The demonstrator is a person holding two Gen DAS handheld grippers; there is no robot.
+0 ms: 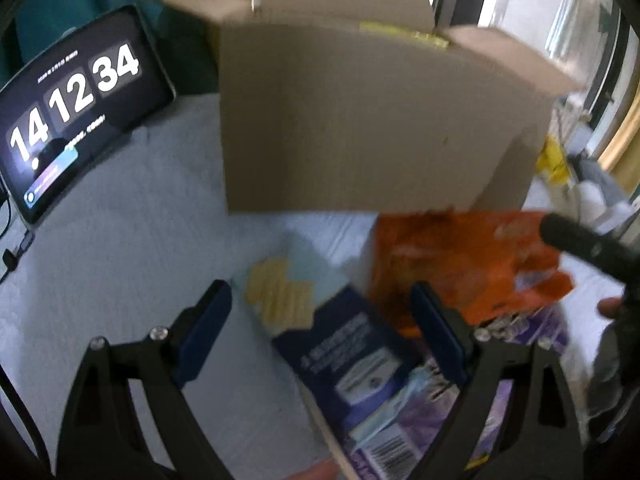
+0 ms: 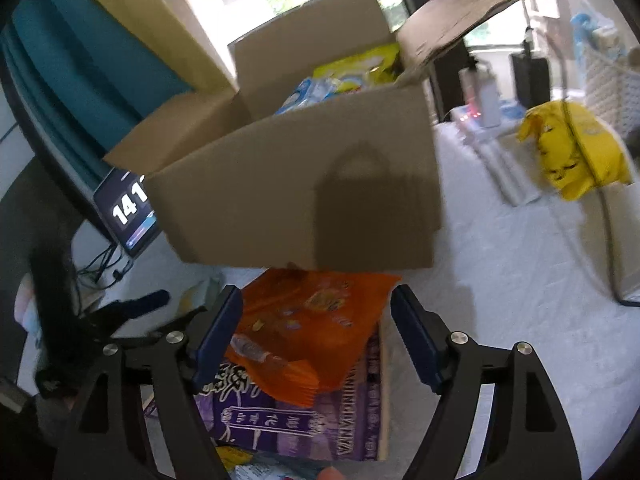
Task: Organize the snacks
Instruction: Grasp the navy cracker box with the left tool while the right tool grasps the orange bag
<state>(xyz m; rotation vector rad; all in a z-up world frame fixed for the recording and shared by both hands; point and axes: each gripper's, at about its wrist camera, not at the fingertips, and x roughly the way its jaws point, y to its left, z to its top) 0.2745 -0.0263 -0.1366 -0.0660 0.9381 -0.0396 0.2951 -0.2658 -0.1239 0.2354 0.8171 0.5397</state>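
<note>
**Both hand-held grippers wide open above a pile of snack packs**

The left hand-held gripper (image 1: 320,320) stands with its jaws spread wide and grips nothing. Between its blue pads (image 1: 206,330) lies a dark blue snack box (image 1: 340,344) with a pale blue end showing yellow crackers — the pads stand clear of it on both sides. The right hand-held gripper (image 2: 316,334) is likewise wide open and empty; an orange snack bag (image 2: 312,320) lies between its fingers without either pad pressing on it, though the left pad sits just beside the bag's edge.

The things rest on a tabletop (image 2: 500,280) covered with a white cloth. An open cardboard box (image 2: 296,184) stands on it just behind the pile, flaps up, with blue and yellow packets (image 2: 344,76) showing inside. A tablet (image 1: 76,112) leaning at the left shows a clock reading 14 12 34, cables trailing from it. To the right lies a yellow bag (image 2: 572,152), with a white basket (image 2: 608,80) and bright windows beyond; a teal fabric (image 2: 80,72) hangs at the left.

The orange snack bag lies on top of a purple box (image 2: 300,420), directly in front of the cardboard box. In the left wrist view it lies just right of the dark blue box, which overlaps the purple one, and the tip of the other gripper enters from the right edge above the bag.
</note>
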